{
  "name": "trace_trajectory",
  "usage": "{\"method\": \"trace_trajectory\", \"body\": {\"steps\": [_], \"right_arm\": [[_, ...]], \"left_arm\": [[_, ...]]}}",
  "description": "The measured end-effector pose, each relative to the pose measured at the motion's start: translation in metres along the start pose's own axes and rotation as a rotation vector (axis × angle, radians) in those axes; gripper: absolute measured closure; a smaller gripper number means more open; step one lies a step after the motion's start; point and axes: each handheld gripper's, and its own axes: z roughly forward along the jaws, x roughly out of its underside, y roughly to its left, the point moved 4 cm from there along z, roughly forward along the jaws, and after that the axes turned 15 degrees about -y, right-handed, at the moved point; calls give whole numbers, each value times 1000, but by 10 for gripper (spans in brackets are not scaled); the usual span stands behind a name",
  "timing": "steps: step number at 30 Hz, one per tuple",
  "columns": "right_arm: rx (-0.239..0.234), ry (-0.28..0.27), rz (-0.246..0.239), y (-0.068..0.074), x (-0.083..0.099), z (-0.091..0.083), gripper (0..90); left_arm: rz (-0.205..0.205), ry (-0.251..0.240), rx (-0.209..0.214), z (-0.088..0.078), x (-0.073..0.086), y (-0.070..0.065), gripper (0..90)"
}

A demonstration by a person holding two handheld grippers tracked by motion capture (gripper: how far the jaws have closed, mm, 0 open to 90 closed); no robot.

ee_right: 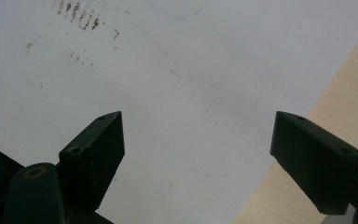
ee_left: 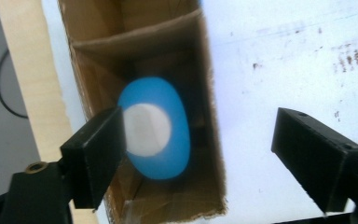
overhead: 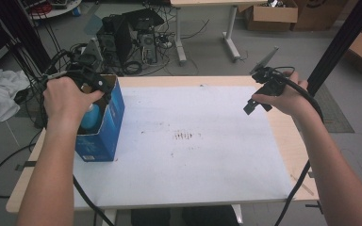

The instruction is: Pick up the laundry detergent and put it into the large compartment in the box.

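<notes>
Blue egg-shaped object (ee_left: 161,135) with a round white patch on its top sits down inside the open blue box (overhead: 108,127), and the left gripper (ee_left: 198,154) hangs right above it. Its jaws are spread wide and grip nothing: one black jaw is over the box's near inner wall, overlapping the object's edge in the left gripper view, the other is out over the white sheet (overhead: 193,141) beside the box. I cannot tell whether that first jaw touches the object. A cardboard divider crosses the box's brown interior just beyond the object.

From the high view the left hand (overhead: 68,96) holds the gripper over the box's open top, at the surface's left end. The right gripper (overhead: 257,101), in the right hand (overhead: 287,96), floats above the sheet's far right corner, well apart from the box, jaws also wide open and empty. Brownish smudges mark the sheet's middle (overhead: 185,136). The wooden surface (overhead: 292,136) shows along the sheet's right edge.
</notes>
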Motion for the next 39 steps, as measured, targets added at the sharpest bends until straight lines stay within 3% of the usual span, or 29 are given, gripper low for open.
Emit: {"method": "trace_trajectory", "body": {"steps": [9, 12, 13, 17, 29, 39], "right_arm": [[-2, -8, 4, -1, 1, -5, 175], [0, -14, 2, -2, 1, -7, 175], [0, -13, 4, -2, 1, -8, 175], [1, -15, 2, -2, 1, -8, 174], [-3, -4, -4, 0, 1, -6, 173], [-4, 0, -8, -1, 2, -4, 173]], "left_arm": [[83, -29, -9, -18, -9, -30, 153], [143, -31, 13, -19, -11, -51, 147], [143, -31, 13, -19, -11, -51, 142], [181, -36, 49, -18, -12, -74, 121], [277, -35, 137, 8, -6, -140, 82], [340, -9, 124, 32, 1, -172, 58]]}}
